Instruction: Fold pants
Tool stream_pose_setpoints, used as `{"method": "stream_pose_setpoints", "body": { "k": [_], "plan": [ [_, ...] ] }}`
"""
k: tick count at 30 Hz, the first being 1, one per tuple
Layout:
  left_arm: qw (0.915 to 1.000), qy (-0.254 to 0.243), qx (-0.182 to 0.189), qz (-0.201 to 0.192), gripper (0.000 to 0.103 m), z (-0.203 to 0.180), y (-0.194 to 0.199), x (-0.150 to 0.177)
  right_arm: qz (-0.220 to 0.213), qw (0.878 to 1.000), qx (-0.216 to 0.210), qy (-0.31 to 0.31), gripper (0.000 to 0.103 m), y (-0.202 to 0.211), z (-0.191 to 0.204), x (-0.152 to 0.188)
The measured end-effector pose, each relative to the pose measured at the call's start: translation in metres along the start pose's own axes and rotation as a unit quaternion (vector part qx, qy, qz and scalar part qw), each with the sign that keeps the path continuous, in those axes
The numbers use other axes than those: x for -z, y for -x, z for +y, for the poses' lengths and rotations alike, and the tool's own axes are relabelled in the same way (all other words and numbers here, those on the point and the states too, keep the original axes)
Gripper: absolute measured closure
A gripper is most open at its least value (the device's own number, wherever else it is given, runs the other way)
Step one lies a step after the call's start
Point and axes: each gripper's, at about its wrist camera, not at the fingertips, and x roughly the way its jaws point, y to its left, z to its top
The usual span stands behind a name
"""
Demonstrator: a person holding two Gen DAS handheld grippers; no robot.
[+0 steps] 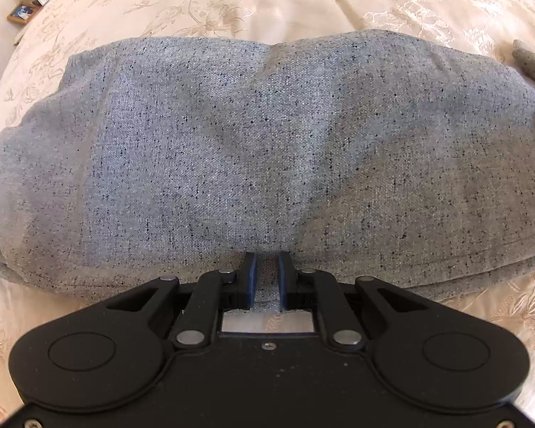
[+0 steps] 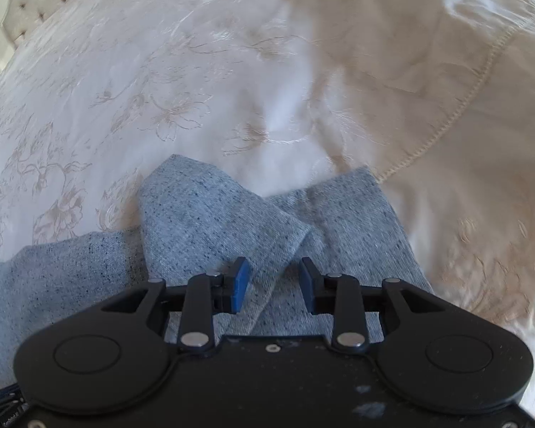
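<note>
Partly cut off, grey pants (image 1: 260, 142), left gripper (image 1: 267, 271) pinching hem; right gripper (image 2: 274, 278) blurred

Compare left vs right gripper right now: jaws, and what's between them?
Left gripper: jaws nearly closed, pinching a fold at the near edge of the grey pants. Right gripper: jaws spread apart, pads clear of the cloth, gripping nothing, above the overlapped pant legs. Shared: both have blue pads, point steeply down, and sit over the same pants on the cream floral bedspread.

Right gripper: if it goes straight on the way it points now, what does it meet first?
Most likely the grey pants: the right gripper stands open right over the crossed legs, apparently not pinching them.
</note>
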Motion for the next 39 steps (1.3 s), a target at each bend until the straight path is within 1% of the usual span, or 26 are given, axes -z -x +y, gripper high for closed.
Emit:
{"method": "stream_pose_setpoints", "body": {
  "k": [2, 4, 6, 10, 11, 13, 14, 16, 19, 21, 25, 27, 31, 35, 39],
  "plan": [
    [1.0, 0.0, -0.003, 0.0, 0.087, -0.003, 0.002, 0.0, -0.01, 1.0, -0.005, 0.011, 0.068, -0.002, 0.004, -0.003],
    [1.0, 0.004, -0.002, 0.002, 0.087, -0.003, 0.003, 0.001, -0.005, 1.0, -0.003, 0.013, 0.067, -0.007, 0.007, -0.008],
    [1.0, 0.007, -0.002, 0.004, 0.087, -0.003, 0.002, 0.001, 0.008, 1.0, -0.003, 0.002, 0.065, -0.013, 0.007, -0.014],
    [0.9999, 0.008, -0.003, 0.007, 0.087, -0.001, 0.001, -0.001, 0.006, 1.0, -0.008, -0.027, 0.065, -0.017, 0.002, -0.019],
    [0.9999, 0.008, -0.004, 0.008, 0.087, 0.0, 0.0, -0.001, 0.008, 1.0, -0.006, -0.025, 0.069, -0.017, 0.002, -0.02],
    [0.9999, 0.006, -0.006, 0.008, 0.087, 0.0, -0.001, -0.002, 0.003, 1.0, 0.004, -0.009, 0.083, -0.016, 0.004, -0.019],
    [0.9999, 0.005, -0.006, 0.008, 0.087, 0.0, -0.001, -0.002, 0.0, 1.0, 0.013, 0.005, 0.096, -0.015, 0.005, -0.019],
    [0.9999, 0.004, -0.008, 0.008, 0.087, 0.0, -0.001, -0.003, -0.01, 0.999, 0.016, 0.031, 0.096, -0.01, 0.007, -0.016],
    [0.9999, 0.004, -0.007, 0.009, 0.087, -0.001, -0.002, -0.003, -0.031, 0.998, 0.024, 0.05, 0.097, 0.002, 0.009, -0.012],
    [0.9999, 0.005, -0.005, 0.01, 0.087, 0.001, -0.002, -0.004, -0.043, 0.998, 0.027, 0.048, 0.097, 0.015, 0.005, -0.01],
    [0.9999, 0.005, -0.002, 0.011, 0.087, 0.003, -0.001, -0.005, -0.057, 0.997, 0.039, 0.021, 0.097, 0.045, -0.013, -0.004],
    [0.9999, 0.003, -0.001, 0.01, 0.087, 0.004, -0.001, -0.006, -0.056, 0.997, 0.051, 0.009, 0.097, 0.058, -0.024, 0.003],
    [0.9999, 0.002, 0.0, 0.01, 0.087, 0.005, 0.0, -0.007, -0.039, 0.997, 0.069, -0.003, 0.097, 0.072, -0.04, 0.027],
    [0.9999, 0.003, 0.004, 0.012, 0.087, 0.008, 0.001, -0.009, -0.02, 0.996, 0.09, -0.016, 0.097, 0.069, -0.044, 0.045],
    [0.9996, 0.004, 0.02, 0.018, 0.086, 0.017, 0.004, -0.014, -0.021, 0.994, 0.104, -0.018, 0.097, 0.059, -0.044, 0.057]
  ]
}}
